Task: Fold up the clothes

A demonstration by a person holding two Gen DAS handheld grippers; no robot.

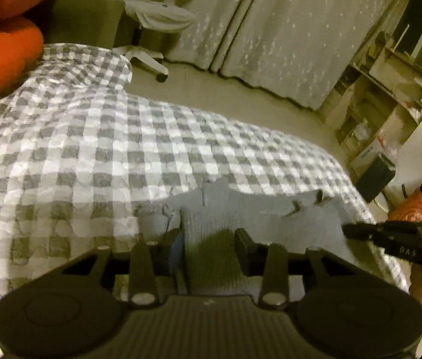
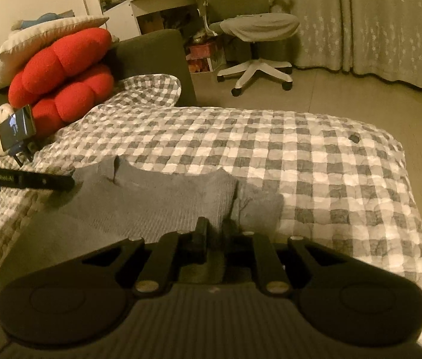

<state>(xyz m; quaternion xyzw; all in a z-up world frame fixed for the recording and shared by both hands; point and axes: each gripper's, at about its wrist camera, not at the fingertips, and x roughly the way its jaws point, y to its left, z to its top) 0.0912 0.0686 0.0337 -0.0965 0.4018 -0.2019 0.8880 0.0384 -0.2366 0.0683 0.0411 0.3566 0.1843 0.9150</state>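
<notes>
Grey ribbed garment (image 2: 157, 200) – folded, flat on the checked bedspread (image 2: 300, 161).
Left gripper (image 1: 211, 239) stands partly open over it; right gripper (image 2: 215, 233) narrow – grip unclear, near edge hidden.

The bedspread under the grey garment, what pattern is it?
The bedspread is a grey-and-white check, clearest in the right wrist view.

A sweater (image 2: 157, 200) lies on the bed (image 2: 270, 155) at lower centre. Cushions (image 2: 61, 71) sit at upper left, an office chair (image 2: 255, 42) stands on the floor behind, curtains (image 2: 375, 21) at upper right.
</notes>
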